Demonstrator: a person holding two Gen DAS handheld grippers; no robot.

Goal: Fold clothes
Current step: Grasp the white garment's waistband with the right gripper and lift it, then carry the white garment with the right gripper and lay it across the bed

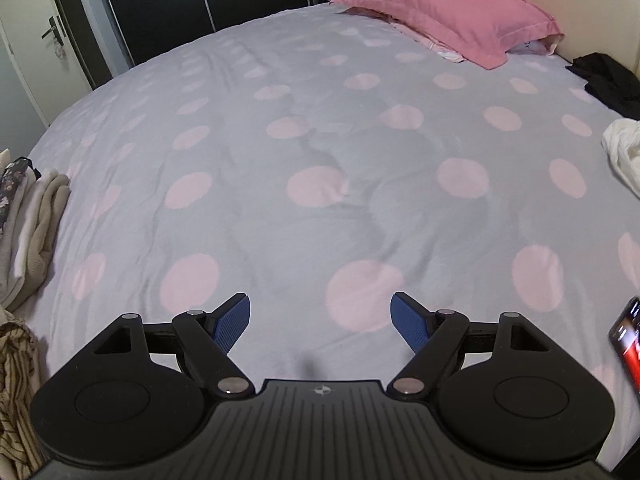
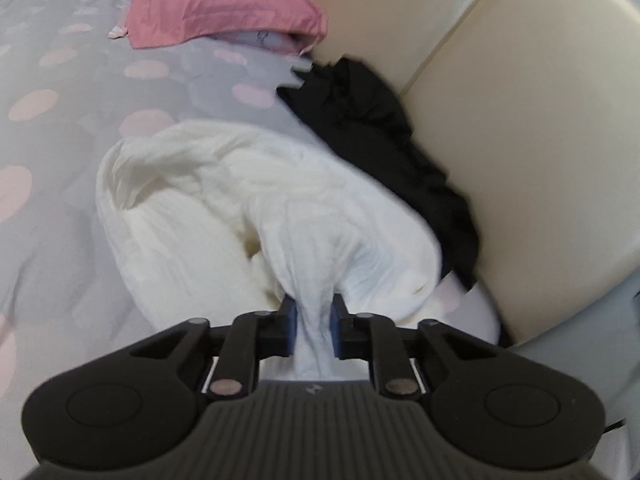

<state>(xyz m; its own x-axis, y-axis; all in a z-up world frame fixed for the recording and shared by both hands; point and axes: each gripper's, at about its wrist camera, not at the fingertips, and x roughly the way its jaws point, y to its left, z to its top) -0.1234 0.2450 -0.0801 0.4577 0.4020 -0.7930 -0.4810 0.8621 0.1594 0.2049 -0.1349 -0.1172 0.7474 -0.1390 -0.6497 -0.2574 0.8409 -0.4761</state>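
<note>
A crumpled white garment (image 2: 224, 200) lies on the bed beside the cream headboard. My right gripper (image 2: 314, 320) is shut on a bunched fold of it, the cloth pinched between the blue pads. The same white garment (image 1: 622, 156) shows at the right edge of the left wrist view. My left gripper (image 1: 320, 320) hovers open over the spotted bedcover (image 1: 320, 184), with nothing between its fingers. A black garment (image 2: 368, 120) lies crumpled behind the white one, against the headboard.
A pink pillow (image 1: 448, 12) lies at the head of the bed. Folded light clothes (image 1: 36, 224) and a striped garment (image 1: 16, 380) sit at the left edge. A phone (image 1: 628, 340) lies at the right. The cream headboard (image 2: 520, 100) bounds the right side.
</note>
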